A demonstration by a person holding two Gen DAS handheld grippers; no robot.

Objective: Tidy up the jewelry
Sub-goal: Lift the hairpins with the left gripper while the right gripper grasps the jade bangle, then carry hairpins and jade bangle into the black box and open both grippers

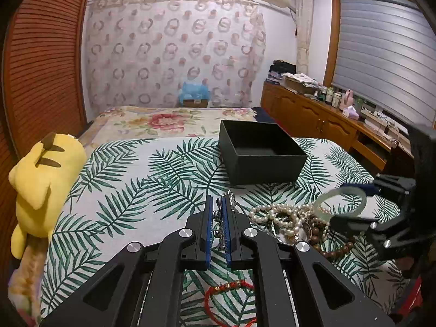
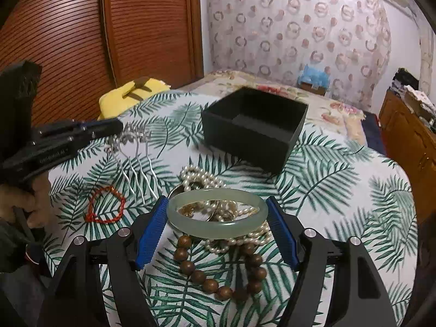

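My left gripper (image 1: 217, 204) is shut on a silver hair comb (image 1: 220, 218) and holds it above the leaf-print cloth; the comb (image 2: 133, 147) hangs from the left gripper (image 2: 120, 128) in the right wrist view. My right gripper (image 2: 216, 204) is shut on a pale green jade bangle (image 2: 218, 218), held just above the jewelry pile; it also shows in the left wrist view (image 1: 340, 201). An empty black box (image 1: 259, 152) (image 2: 253, 128) stands open behind. Pearl strands (image 1: 275, 215) (image 2: 204, 179), a brown wooden bead bracelet (image 2: 218, 272) and a red cord bracelet (image 2: 106, 204) lie on the cloth.
A yellow plush toy (image 1: 43, 174) lies at the left edge of the bed. A wooden sideboard (image 1: 327, 120) with bottles and boxes runs along the right wall. A louvred wooden door (image 2: 81, 41) stands to the left.
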